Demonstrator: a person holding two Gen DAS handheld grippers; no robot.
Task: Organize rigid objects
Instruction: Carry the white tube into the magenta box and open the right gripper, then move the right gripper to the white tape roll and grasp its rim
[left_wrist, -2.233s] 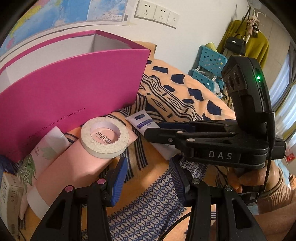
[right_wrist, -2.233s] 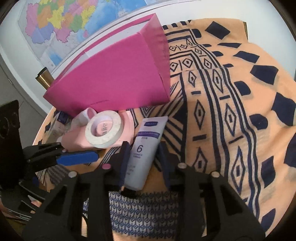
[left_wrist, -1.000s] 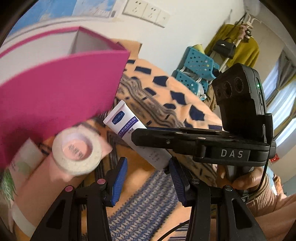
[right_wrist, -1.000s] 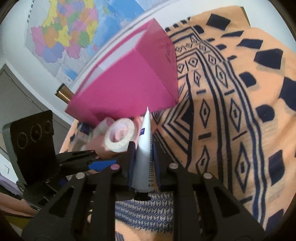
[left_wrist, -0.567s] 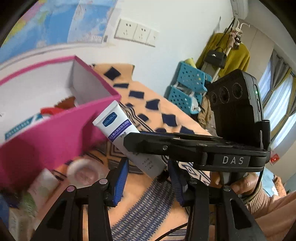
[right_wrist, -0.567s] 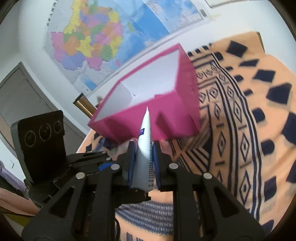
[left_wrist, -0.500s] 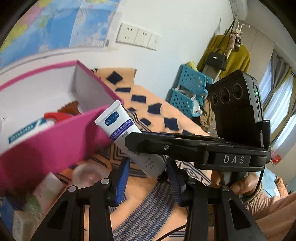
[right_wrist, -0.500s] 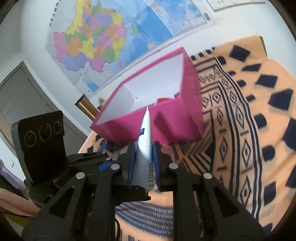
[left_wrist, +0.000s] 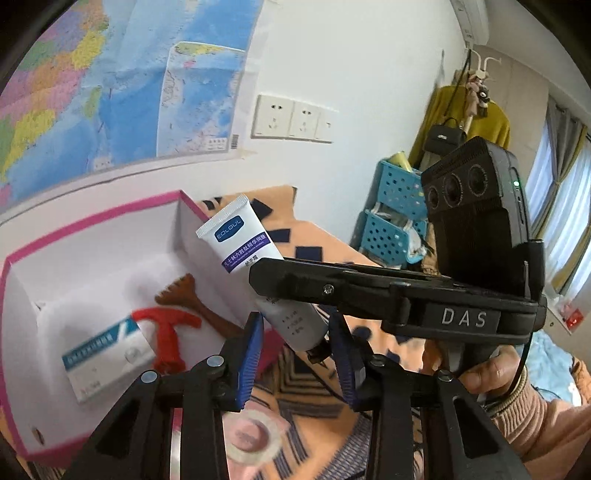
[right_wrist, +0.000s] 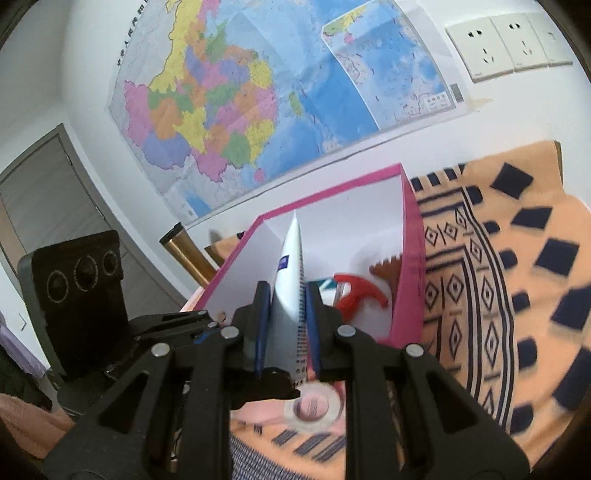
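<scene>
Right tool (right_wrist: 284, 325) clenched on the white hand-cream tube (right_wrist: 290, 280), crimped end up, cap end down between the blue pads. Since 2.2 s ago the tube has gone from lying flat on the patterned blanket (right_wrist: 517, 295), in front of the pink box (right_wrist: 408, 258), to being carried in the air level with the box's open top; in the left wrist view the tube (left_wrist: 243, 240) stands tilted above the near right corner of the box (left_wrist: 92, 225).

The interior, hidden before behind the box's front wall, is now exposed: a red-handled item (left_wrist: 166, 328), a brown wooden comb-like piece (left_wrist: 184, 291) and a small white-and-blue carton (left_wrist: 107, 350) lie inside the box. The tape roll (left_wrist: 251, 439) sits blurred on the blanket in front of the box.

Left tool (left_wrist: 295, 354) released, its pads apart and holding nothing, raised since then to look down over the box's front wall.

Judged meaning: pick-up and lift are complete; the remaining step is to carry the tube over the box wall and release it among the contents. Tape roll not yet sorted.
</scene>
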